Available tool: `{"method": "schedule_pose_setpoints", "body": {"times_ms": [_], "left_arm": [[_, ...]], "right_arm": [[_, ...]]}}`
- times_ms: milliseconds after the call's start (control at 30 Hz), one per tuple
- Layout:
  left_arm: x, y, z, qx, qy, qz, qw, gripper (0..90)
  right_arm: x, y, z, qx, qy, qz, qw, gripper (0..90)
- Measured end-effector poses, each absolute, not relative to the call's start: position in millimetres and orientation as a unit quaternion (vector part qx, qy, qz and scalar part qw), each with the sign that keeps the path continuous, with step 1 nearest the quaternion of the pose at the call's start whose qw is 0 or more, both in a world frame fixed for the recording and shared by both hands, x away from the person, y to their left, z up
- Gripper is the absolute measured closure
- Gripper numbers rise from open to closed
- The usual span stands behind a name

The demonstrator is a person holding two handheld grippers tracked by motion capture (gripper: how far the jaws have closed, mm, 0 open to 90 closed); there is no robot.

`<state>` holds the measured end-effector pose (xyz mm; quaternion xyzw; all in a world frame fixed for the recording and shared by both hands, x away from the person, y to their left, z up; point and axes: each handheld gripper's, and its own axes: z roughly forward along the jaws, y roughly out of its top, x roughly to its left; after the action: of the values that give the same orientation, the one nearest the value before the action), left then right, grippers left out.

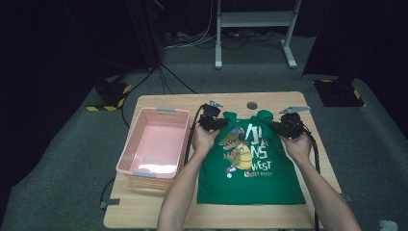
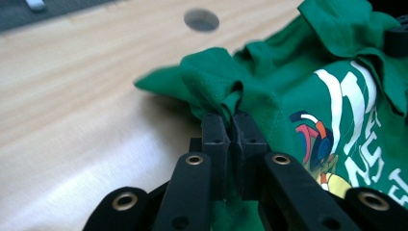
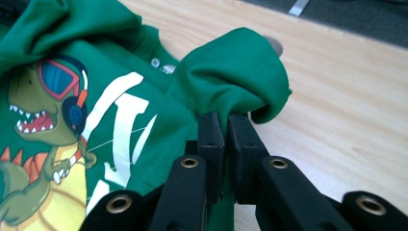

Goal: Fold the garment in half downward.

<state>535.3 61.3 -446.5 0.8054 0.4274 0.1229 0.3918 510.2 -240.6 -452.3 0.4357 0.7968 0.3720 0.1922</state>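
Two tools pinch the green T-shirt point(image 1: 250, 159) at its far corners; high view: the rest lies flat on the bench point(image 1: 144, 211), beside the pink basket point(image 1: 154, 144).

Left gripper view: left tool point(image 2: 230, 126) clamped on a thin bunched fold, which may slip free.

Right gripper view: right tool point(image 3: 225, 127) likewise closed on cloth; uneven pull could skew the shirt.

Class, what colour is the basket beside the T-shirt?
Pink; the basket shows best in the high view.
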Motion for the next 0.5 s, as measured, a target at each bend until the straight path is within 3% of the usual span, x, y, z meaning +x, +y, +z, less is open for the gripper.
{"method": "schedule_pose_setpoints", "body": {"times_ms": [333, 500], "left_arm": [[575, 50, -428, 0.791, 0.451, 0.168, 0.378, 85.7], [557, 52, -406, 0.803, 0.41, 0.17, 0.399, 85.8]], "right_arm": [[546, -236, -435, 0.464, 0.777, 0.376, 0.2, 84.9], [537, -247, -416, 0.457, 0.76, 0.412, 0.209, 85.0]]}}
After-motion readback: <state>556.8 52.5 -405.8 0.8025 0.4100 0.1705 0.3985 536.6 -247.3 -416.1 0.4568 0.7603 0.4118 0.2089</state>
